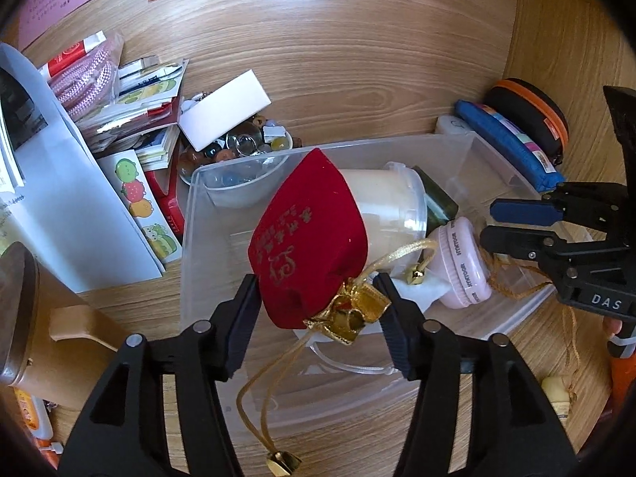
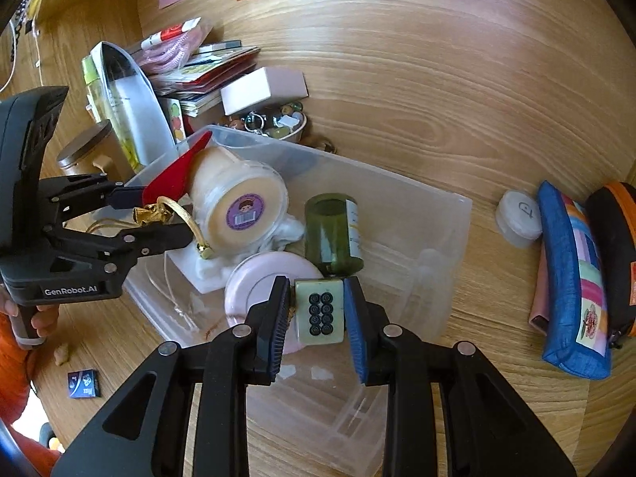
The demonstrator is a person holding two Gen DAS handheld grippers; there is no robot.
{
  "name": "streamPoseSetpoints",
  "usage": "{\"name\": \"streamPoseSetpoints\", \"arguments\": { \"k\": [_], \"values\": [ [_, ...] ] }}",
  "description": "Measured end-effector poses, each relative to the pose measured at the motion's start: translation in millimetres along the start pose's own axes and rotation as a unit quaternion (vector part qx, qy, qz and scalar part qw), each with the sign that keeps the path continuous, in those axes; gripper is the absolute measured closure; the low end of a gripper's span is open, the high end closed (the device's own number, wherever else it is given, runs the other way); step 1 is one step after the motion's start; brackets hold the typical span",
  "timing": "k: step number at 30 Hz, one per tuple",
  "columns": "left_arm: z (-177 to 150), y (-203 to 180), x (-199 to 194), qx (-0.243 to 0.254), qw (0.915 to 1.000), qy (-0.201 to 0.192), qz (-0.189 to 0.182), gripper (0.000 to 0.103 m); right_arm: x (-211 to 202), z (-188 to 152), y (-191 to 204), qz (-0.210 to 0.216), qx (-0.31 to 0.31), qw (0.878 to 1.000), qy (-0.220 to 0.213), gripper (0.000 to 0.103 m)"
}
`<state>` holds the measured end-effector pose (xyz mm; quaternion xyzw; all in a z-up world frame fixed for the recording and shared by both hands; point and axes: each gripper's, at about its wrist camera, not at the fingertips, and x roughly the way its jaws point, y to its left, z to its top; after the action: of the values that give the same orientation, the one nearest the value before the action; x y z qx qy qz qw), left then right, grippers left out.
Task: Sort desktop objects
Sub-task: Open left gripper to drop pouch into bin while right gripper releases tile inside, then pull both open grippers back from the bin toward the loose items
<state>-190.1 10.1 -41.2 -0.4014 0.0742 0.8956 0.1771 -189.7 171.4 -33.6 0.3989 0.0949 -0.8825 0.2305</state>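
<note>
Here the left gripper [image 1: 318,306] pinches a red velvet pouch [image 1: 308,234] over the clear plastic bin [image 1: 190,214], while the right gripper [image 2: 318,314] clamps a glossy mahjong tile [image 2: 320,312].

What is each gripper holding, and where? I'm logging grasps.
Left gripper: red velvet drawstring pouch, pinched near its gold-trimmed neck. Right gripper: pale green mahjong tile, clamped by its two side edges.
</note>
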Motion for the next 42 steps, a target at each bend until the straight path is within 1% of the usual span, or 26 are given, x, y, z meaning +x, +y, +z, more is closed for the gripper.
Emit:
{"name": "streamPoseSetpoints", "arguments": {
  "k": [1, 4, 8, 9, 12, 14, 16, 18, 20, 24, 31, 34, 36, 42],
  "values": [
    [0, -1, -1, 0.002, 1.0000, -0.001, 0.002, 0.041, -1, 0, 0, -0.001, 0.001, 1.000, -0.002, 0.076],
    [1, -4, -6, 0.008, 0.9999, -0.006, 0.007, 0.038, -4, 1, 2, -0.007, 0.000, 1.000, -0.009, 0.068],
    [2, -7, -14, 0.012, 0.9997, -0.015, 0.017, 0.033, -13, 1, 4, -0.011, 0.004, 1.000, -0.021, 0.054],
    [2, -7, -17, 0.012, 0.9995, -0.018, 0.022, 0.030, -15, 1, 5, -0.012, 0.005, 1.000, -0.024, 0.052],
    [1, -9, -24, 0.012, 0.9992, -0.023, 0.030, 0.029, -24, 0, 6, -0.011, 0.007, 0.999, -0.031, 0.050],
    [0, -10, -30, 0.012, 0.9990, -0.026, 0.034, 0.024, -30, -1, 7, -0.014, 0.008, 0.999, -0.036, 0.048],
    [-1, -13, -38, 0.013, 0.9985, -0.032, 0.042, 0.015, -38, -4, 9, -0.017, 0.010, 0.999, -0.041, 0.045],
    [-2, -16, -45, 0.014, 0.9981, -0.036, 0.047, 0.011, -44, -7, 9, -0.019, 0.011, 0.999, -0.046, 0.041],
    [-3, -18, -53, 0.017, 0.9979, -0.039, 0.048, 0.011, -53, -10, 11, -0.021, 0.012, 0.998, -0.054, 0.037],
    [-5, -24, -69, 0.019, 0.9973, -0.046, 0.055, 0.007, -70, -16, 18, -0.023, 0.010, 0.998, -0.066, 0.037],
    [-18, -26, -96, 0.011, 0.9961, -0.056, 0.067, 0.007, -95, -30, 30, -0.026, 0.005, 0.996, -0.083, 0.035],
    [-25, -26, -105, 0.005, 0.9957, -0.059, 0.072, 0.007, -105, -36, 34, -0.029, 0.006, 0.996, -0.090, 0.031],
    [-31, -26, -112, 0.000, 0.9954, -0.062, 0.074, 0.006, -110, -40, 36, -0.030, 0.010, 0.995, -0.095, 0.025],
    [-53, -24, -124, -0.007, 0.9948, -0.060, 0.082, 0.004, -126, -59, 42, -0.029, 0.017, 0.993, -0.109, 0.022]
  ]
}}
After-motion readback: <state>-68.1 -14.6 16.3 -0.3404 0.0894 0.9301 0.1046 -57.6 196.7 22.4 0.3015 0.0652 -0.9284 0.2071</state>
